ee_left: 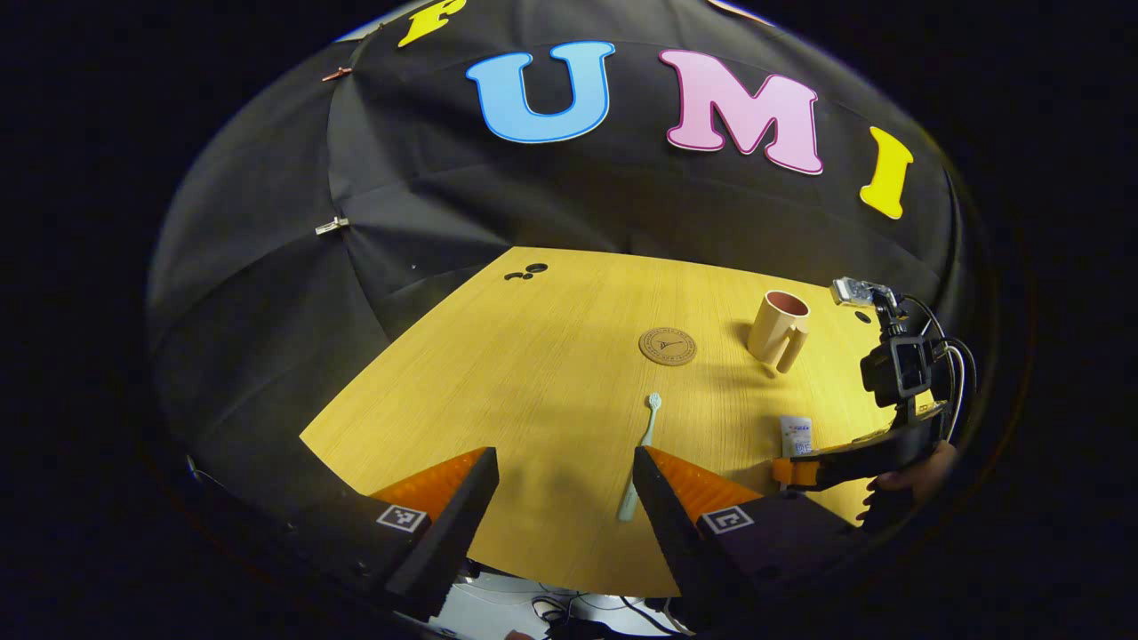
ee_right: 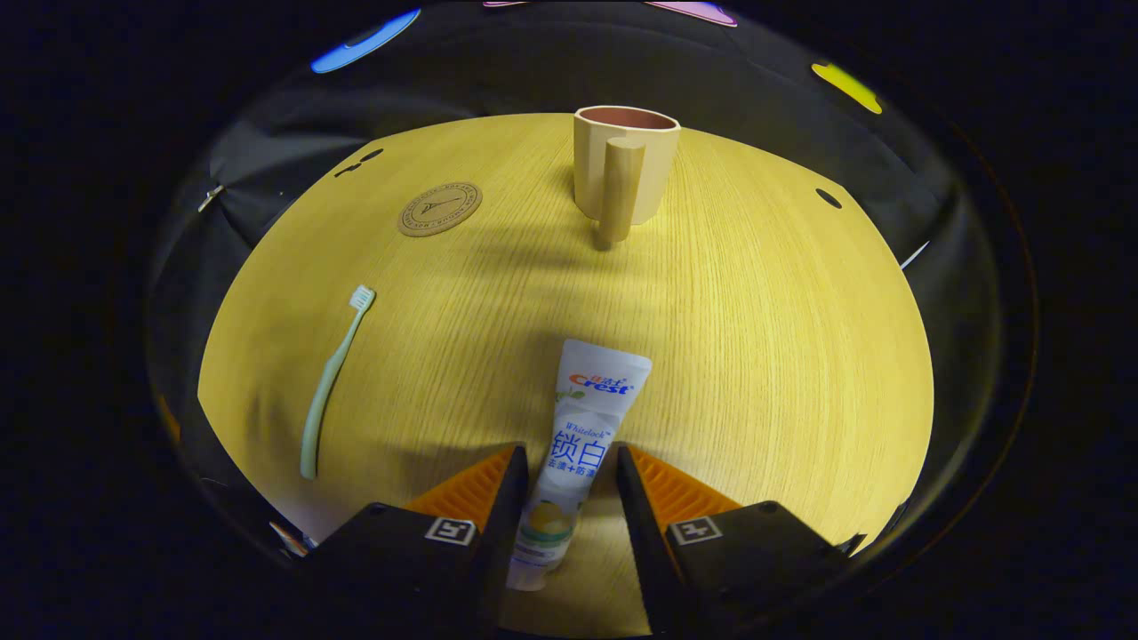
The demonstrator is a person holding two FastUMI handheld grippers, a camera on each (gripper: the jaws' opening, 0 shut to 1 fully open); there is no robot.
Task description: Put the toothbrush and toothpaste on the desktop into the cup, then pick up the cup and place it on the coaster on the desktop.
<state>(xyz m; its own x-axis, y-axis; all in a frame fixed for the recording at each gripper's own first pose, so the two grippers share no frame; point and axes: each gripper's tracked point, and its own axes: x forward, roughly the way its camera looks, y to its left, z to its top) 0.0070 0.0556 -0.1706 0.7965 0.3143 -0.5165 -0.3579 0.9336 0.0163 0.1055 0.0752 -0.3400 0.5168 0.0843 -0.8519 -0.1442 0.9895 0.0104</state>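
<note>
The right gripper (ee_right: 563, 480) straddles the toothpaste (ee_right: 569, 444) lying on the desktop (ee_right: 782, 356), jaws narrowed beside the tube, apparently poised to grasp. The left gripper (ee_left: 564, 484) hangs wide open near the toothbrush (ee_left: 642, 458). Beyond stand the empty cup (ee_right: 622, 164) and the coaster (ee_right: 439, 208).

A yellow wooden table (ee_right: 756, 356) with four things on it.
The cup (ee_right: 625, 164) stands upright at the back, the round coaster (ee_right: 439, 209) lies beside it, and the toothbrush (ee_right: 333, 378) and toothpaste (ee_right: 573, 436) lie flat nearer the front, apart.
</note>
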